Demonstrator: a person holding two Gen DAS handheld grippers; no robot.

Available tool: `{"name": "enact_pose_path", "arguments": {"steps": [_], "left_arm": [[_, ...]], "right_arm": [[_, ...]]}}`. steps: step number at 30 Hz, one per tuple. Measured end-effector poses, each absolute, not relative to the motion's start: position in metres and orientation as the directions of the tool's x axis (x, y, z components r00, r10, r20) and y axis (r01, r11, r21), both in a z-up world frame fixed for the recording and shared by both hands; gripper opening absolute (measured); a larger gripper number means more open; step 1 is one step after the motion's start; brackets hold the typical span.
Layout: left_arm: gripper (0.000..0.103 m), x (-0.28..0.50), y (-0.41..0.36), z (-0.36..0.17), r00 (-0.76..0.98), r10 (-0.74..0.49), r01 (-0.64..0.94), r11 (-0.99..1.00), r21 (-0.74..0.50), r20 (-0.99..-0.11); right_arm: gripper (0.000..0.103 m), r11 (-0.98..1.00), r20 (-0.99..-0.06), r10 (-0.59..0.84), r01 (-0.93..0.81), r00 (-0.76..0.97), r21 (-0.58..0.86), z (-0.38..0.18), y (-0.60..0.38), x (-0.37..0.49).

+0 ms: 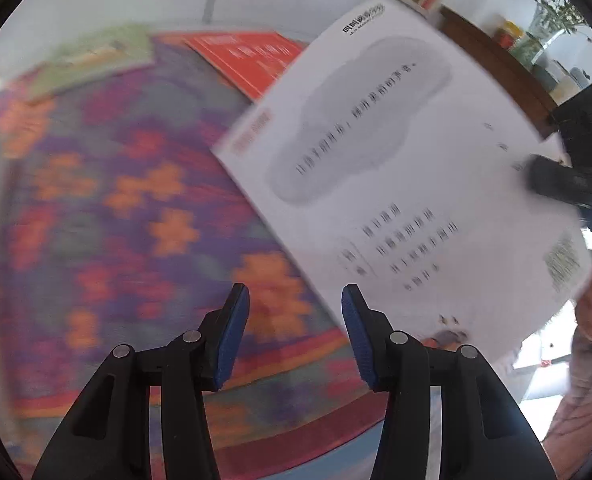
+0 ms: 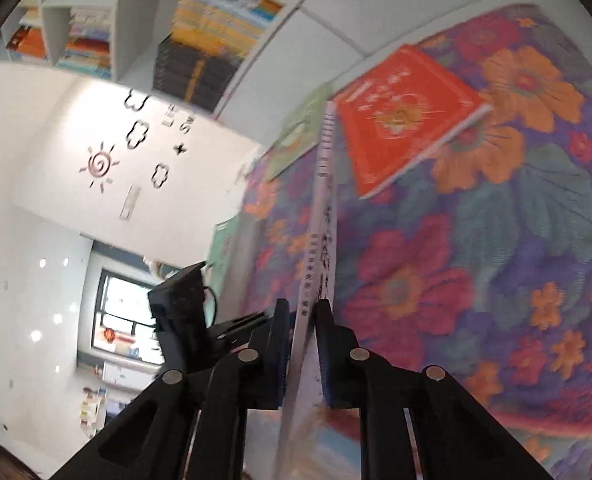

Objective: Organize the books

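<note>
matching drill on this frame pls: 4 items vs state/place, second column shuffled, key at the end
Items:
1. white book
2. red book
3. left tongs
4. right tongs

States:
A. open, nothing between the pads
B. lying flat on the floral cloth
C. lifted off the cloth, held by one edge
D. shut on a thin book

Pairs: 1-C, 2-B, 3-A, 4-D

White book (image 1: pixel 395 168) tilted, lifted off the floral cloth — red book (image 2: pixel 403 116) and green book (image 2: pixel 296 136) flat behind.
</note>
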State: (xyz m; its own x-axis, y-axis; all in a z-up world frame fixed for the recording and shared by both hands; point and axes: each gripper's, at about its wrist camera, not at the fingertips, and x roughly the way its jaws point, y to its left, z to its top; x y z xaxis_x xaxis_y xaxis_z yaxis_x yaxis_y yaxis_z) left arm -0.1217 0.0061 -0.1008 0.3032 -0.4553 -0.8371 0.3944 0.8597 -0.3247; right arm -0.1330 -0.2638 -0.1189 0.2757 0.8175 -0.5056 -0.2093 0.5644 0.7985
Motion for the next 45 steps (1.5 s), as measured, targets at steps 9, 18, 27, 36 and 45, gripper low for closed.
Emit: {"name": "enact_pose_path", "arguments": {"steps": [9,18,27,36,45], "left_arm": [[0.047,-0.163,0.109,-0.054,0.506,-0.324,0.257,0.941,-0.22,-0.8],[0.046,-0.181,0.144,-0.09,0.453,-0.293,0.187,0.955,-0.231,-0.842],[0.046,-0.185,0.111,-0.113,0.378,-0.373,0.257,0.922,-0.291,-0.848],[0.048,-0.185,0.114,-0.119,0.365,-0.396,0.264,0.912,-0.314,-0.843],[0.047,-0.181,0.117,-0.122,0.354,-0.423,0.264,0.901,-0.345,-0.834]], "right_arm": [[0.016,0.679,-0.699,0.708,-0.369,0.101,0.634,-0.095,-0.107,-0.135],[0.02,0.723,-0.748,0.663,-0.274,0.016,0.634,-0.143,-0.081,-0.109],[0.038,0.854,-0.848,0.52,-0.109,0.108,0.509,-0.184,-0.157,-0.101],[0.051,0.696,-0.729,0.683,-0.255,-0.053,0.671,-0.192,-0.154,-0.145],[0.045,0.559,-0.585,0.806,-0.212,-0.088,0.802,-0.209,-0.167,-0.113]]}}
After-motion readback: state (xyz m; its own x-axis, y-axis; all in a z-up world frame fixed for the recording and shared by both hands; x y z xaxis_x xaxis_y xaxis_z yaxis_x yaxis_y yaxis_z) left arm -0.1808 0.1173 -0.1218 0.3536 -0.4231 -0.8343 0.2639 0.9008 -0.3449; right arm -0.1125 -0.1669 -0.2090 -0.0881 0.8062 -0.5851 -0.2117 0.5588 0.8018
